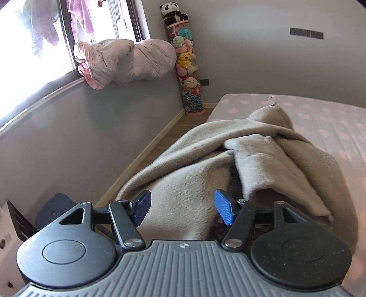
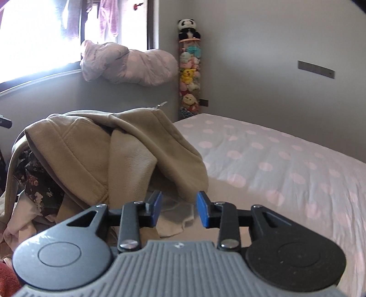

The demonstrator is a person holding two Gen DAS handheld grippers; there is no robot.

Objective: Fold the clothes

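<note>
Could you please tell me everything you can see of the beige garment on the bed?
The beige garment is soft, fleece-like cloth with stitched seams, heaped and crumpled, unfolded. It lies at the edge of the dotted bed, draped over a dark floral fabric. A small hanging loop sticks up at its top. Neither gripper holds it.

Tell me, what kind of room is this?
Most likely a child's bedroom. There's a bed with a pink polka-dot sheet, a tall clear tube of stuffed toys with a plush panda on top, and a beige fleece garment waiting for folding.
</note>
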